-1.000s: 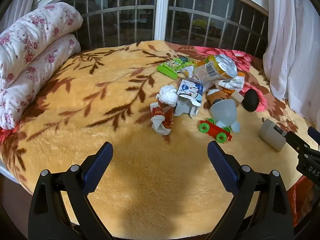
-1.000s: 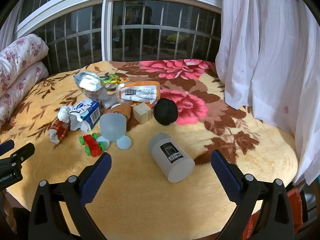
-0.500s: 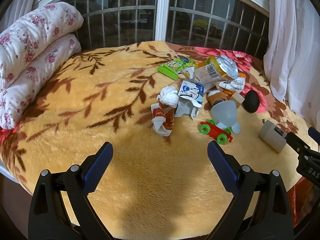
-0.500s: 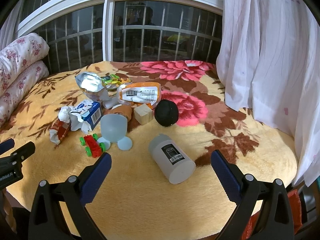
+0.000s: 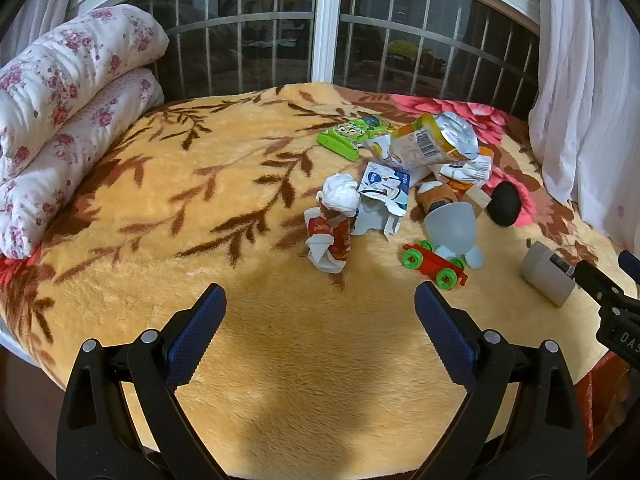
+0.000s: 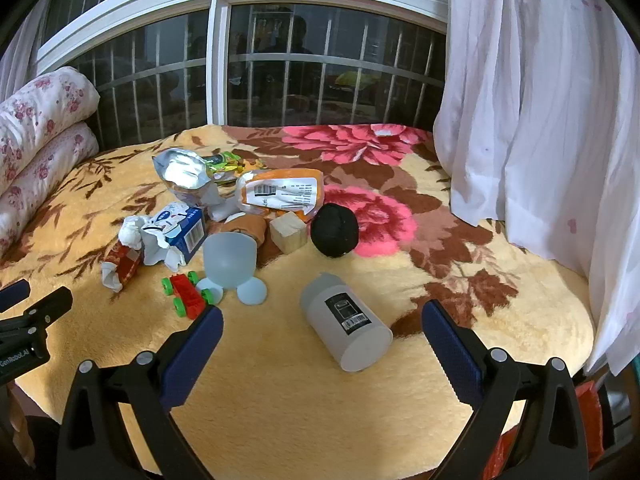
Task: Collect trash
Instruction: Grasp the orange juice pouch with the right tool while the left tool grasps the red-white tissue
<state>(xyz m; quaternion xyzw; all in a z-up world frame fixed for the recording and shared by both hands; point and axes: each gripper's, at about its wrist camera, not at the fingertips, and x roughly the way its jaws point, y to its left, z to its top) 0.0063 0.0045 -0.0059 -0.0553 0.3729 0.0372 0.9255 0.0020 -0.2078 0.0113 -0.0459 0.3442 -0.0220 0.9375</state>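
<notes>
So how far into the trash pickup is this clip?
Nothing looks collected yet. The left gripper and right gripper are both open and empty above the blanket. Left to pick up: the crumpled red wrapper, torn blue-and-white carton, foil bag, orange packet and green packet. No bin is visible.

Right tongs (image 6: 322, 334) eased slightly forward toward grey canister (image 6: 346, 328).

left tool (image 5: 320, 312) jaws wide, right tool (image 6: 322, 324) alike — both empty
</notes>
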